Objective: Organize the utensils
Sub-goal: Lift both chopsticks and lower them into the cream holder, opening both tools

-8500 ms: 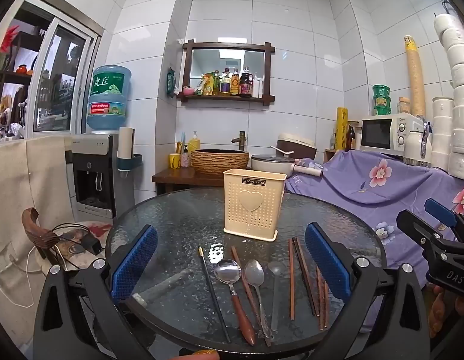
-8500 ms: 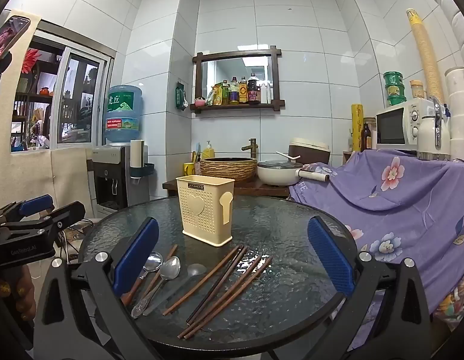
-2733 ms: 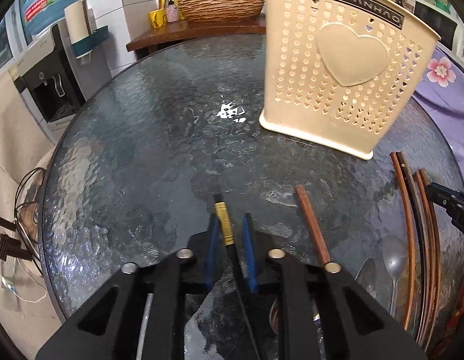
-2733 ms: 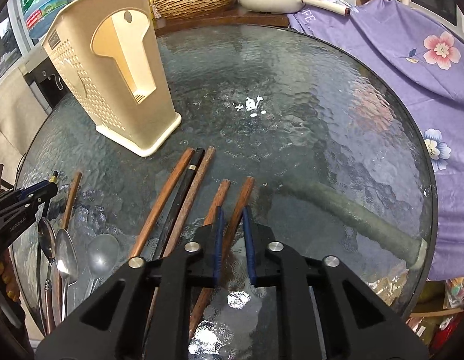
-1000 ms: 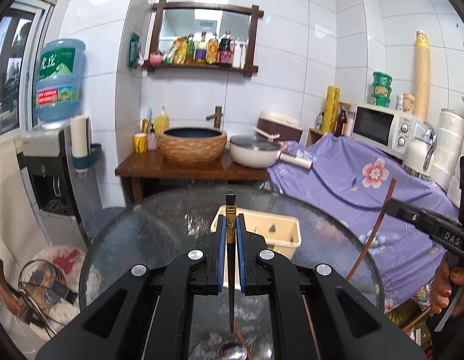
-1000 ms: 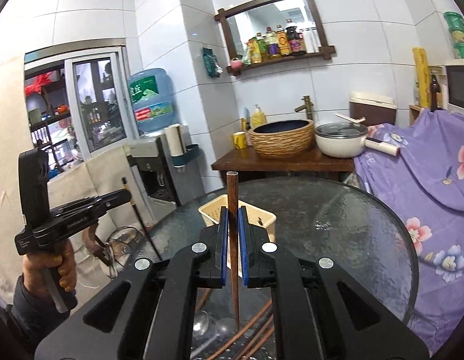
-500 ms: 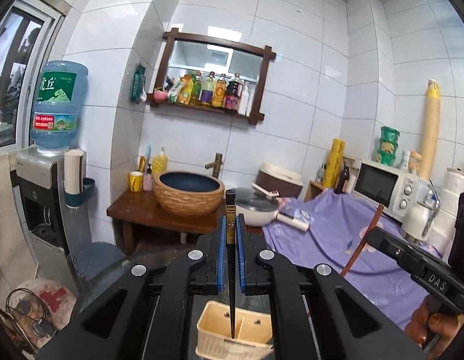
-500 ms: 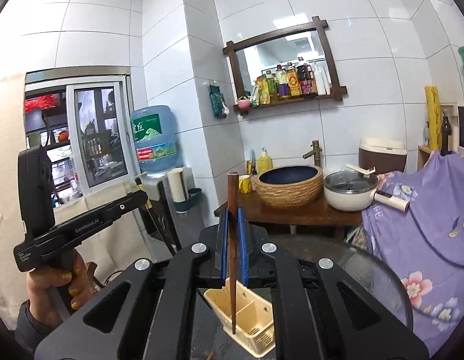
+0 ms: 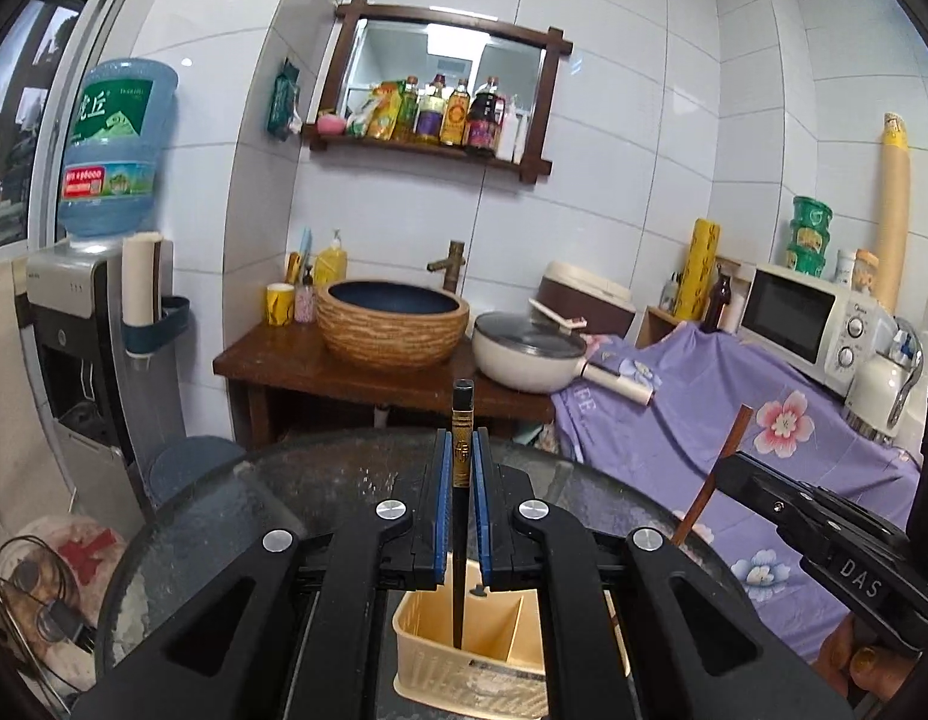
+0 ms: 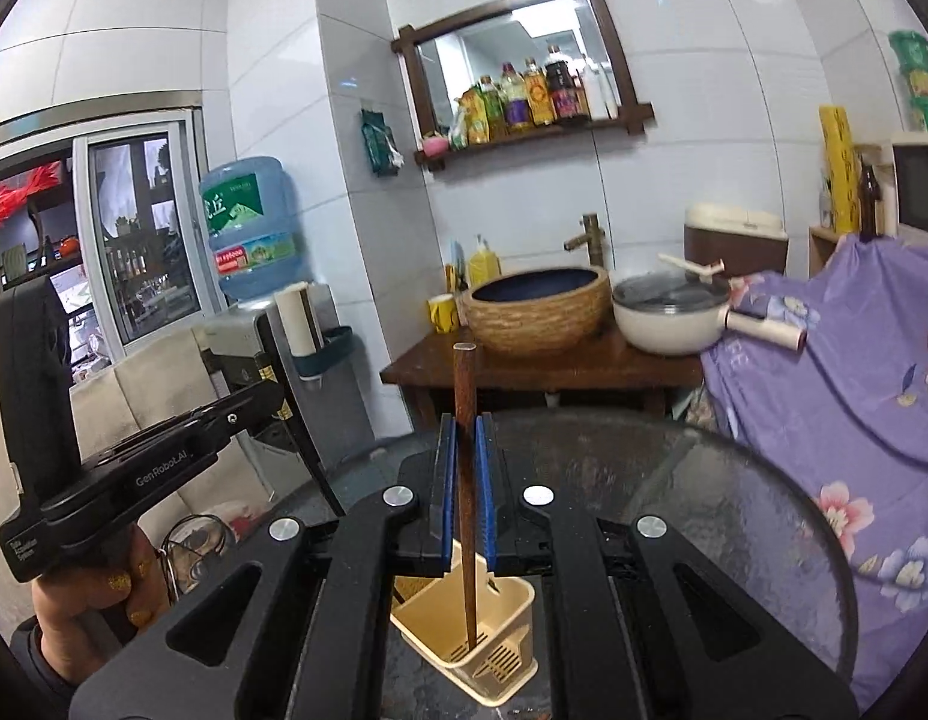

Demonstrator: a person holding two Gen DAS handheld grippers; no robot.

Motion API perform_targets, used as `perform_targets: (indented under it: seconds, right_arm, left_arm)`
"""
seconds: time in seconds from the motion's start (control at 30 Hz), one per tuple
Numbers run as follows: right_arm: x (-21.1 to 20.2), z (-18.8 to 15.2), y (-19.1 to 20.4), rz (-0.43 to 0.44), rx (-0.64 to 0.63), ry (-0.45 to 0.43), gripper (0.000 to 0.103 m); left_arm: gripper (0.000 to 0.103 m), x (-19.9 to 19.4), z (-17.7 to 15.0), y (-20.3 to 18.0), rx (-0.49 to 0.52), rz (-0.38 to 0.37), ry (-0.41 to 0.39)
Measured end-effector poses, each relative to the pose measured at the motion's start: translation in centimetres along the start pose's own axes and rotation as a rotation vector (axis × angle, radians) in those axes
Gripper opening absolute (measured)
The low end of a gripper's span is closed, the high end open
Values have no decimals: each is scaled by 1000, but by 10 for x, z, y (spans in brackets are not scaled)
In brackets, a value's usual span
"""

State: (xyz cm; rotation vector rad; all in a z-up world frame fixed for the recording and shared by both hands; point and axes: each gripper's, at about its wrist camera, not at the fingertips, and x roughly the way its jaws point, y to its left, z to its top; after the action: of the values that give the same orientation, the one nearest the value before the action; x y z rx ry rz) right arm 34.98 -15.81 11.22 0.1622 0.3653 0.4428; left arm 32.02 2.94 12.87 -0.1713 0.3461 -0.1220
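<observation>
My left gripper (image 9: 462,504) is shut on a black chopstick (image 9: 461,420) with a gold band, held upright with its lower tip inside the left compartment of the cream utensil holder (image 9: 500,669) on the glass table. My right gripper (image 10: 465,498) is shut on a brown wooden chopstick (image 10: 465,384), also upright, with its tip down in the same holder (image 10: 464,654). Each gripper shows in the other's view: the right one (image 9: 734,468) with its brown chopstick, the left one (image 10: 266,396) at the left. The other utensils on the table are hidden.
The round glass table (image 9: 320,480) stands before a wooden stand with a woven basin (image 9: 392,324) and a white pan (image 9: 527,351). A water dispenser (image 9: 98,312) is at the left. A purple flowered cloth (image 9: 734,420) and a microwave (image 9: 806,318) are at the right.
Both grippers have come lower over the holder since half a second ago. Both chopstick tips now reach deeper into its compartments, and the table edge is back in view.
</observation>
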Motion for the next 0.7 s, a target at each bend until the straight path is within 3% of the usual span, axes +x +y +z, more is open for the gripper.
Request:
perform_targets:
  seconds: [0.47,0.7]
  right_arm:
    - [9,-23,-9,-17,27,36,8]
    - [8,-25,-12,-24,28,27,8]
  left_arm:
    - [7,30,-38,9,-1,11,124]
    - [8,30,-41,10,-8,1,127]
